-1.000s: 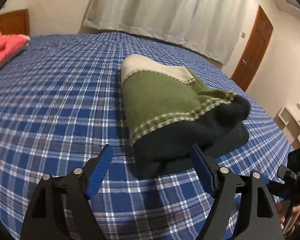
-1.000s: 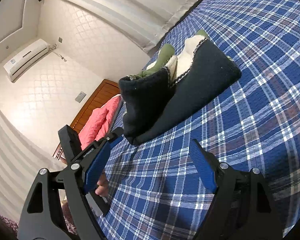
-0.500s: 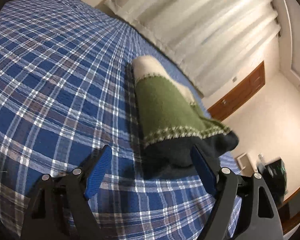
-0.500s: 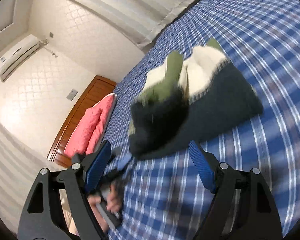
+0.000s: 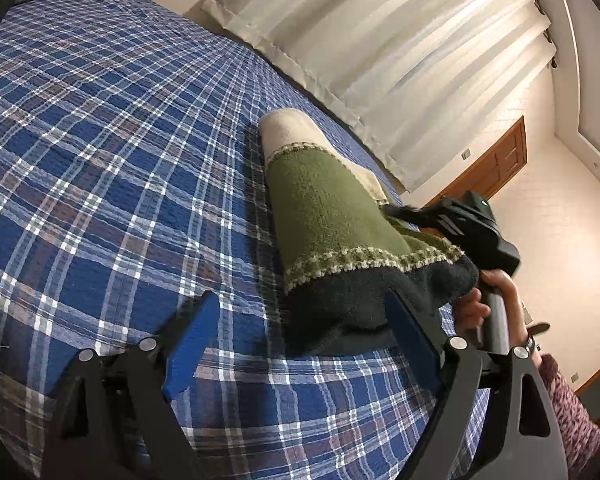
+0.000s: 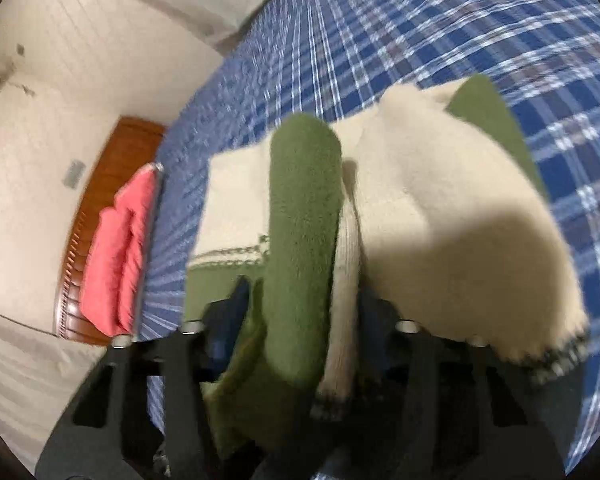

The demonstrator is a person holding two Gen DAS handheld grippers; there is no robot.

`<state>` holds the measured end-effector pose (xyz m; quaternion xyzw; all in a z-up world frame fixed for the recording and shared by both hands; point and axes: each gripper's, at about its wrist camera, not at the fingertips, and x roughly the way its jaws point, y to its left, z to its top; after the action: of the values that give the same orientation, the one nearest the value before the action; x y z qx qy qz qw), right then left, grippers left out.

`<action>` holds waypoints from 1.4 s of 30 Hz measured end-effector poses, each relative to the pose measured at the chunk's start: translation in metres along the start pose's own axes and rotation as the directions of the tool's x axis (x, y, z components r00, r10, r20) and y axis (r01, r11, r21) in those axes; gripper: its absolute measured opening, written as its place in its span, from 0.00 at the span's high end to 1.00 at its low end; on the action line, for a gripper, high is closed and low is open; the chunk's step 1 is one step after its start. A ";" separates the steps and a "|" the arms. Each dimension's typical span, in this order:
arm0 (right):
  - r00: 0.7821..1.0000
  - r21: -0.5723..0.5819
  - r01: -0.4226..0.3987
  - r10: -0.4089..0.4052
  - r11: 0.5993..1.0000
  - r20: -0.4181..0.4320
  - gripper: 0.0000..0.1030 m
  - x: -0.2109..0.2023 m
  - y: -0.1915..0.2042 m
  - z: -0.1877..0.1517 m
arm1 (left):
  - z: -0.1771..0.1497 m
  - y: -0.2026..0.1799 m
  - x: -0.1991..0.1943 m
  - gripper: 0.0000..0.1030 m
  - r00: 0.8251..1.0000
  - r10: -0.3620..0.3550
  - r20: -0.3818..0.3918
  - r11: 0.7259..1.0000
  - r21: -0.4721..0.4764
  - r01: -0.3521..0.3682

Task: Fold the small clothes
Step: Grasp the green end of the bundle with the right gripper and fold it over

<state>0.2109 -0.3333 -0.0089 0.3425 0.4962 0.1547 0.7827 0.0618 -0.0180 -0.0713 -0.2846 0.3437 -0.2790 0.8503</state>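
A folded knit sweater (image 5: pixel 332 208), green with cream and dark bands, lies on the blue plaid bed (image 5: pixel 100 140). My left gripper (image 5: pixel 300 324) is low at its dark near end. Its jaws are opening, and the dark edge sits just inside the right finger (image 5: pixel 412 332) without being pinched. In the right wrist view the sweater (image 6: pixel 440 200) fills the frame. My right gripper (image 6: pixel 302 308) is closing on a raised green and cream fold, with fabric filling the gap between its pads. The left wrist view shows the right gripper's body (image 5: pixel 472 224) on top of the sweater, held by a hand (image 5: pixel 480 304).
A pink folded cloth (image 6: pixel 120 248) lies by the wooden headboard (image 6: pixel 100 184) at the bed's end. White curtains (image 5: pixel 400 60) hang behind the bed, and a wooden door (image 5: pixel 496 168) is at the right. The person's patterned sleeve (image 5: pixel 572 420) is at the lower right.
The right gripper swung in over the sweater and narrowed its jaws around the green fold. It now shows in the left wrist view. The left gripper rolled, dipped slightly, then held still.
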 end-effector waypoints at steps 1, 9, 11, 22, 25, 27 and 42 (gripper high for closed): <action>1.000 -0.017 0.012 -0.012 1.000 -0.003 0.75 0.002 0.004 0.000 | 0.001 0.000 0.001 0.18 1.000 -0.002 0.000 1.000 0.000 0.002; 0.984 -0.104 -0.038 0.055 0.994 0.171 0.83 -0.044 0.021 0.011 | 0.000 0.001 0.000 0.17 1.000 -0.009 0.003 1.000 -0.003 0.009; 0.981 -0.083 -0.031 0.046 0.996 0.186 0.83 -0.050 0.009 0.014 | 0.000 0.001 0.000 0.17 1.000 -0.009 0.003 1.000 -0.003 0.009; 0.979 0.104 -0.048 0.026 0.993 0.204 0.82 -0.063 -0.076 0.015 | 0.001 0.001 0.002 0.17 1.000 0.003 -0.004 1.000 0.004 -0.003; 0.974 0.124 -0.083 0.054 0.989 0.218 0.74 -0.075 -0.078 0.008 | 0.002 0.000 0.003 0.17 1.000 0.008 -0.007 1.000 0.007 -0.008; 0.972 0.119 -0.099 0.071 0.988 0.224 0.63 -0.086 -0.076 0.000 | 0.001 -0.001 0.003 0.17 1.000 0.013 -0.009 1.000 0.010 -0.013; 0.966 0.099 -0.184 0.161 0.978 0.204 0.37 -0.131 -0.059 -0.074 | -0.017 -0.072 0.008 0.17 0.994 0.104 -0.045 0.945 0.315 -0.084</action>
<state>0.0795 -0.4232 0.0184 0.4433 0.3938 0.1585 0.7895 0.0344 -0.0777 -0.0360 -0.1212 0.3341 -0.2976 0.8861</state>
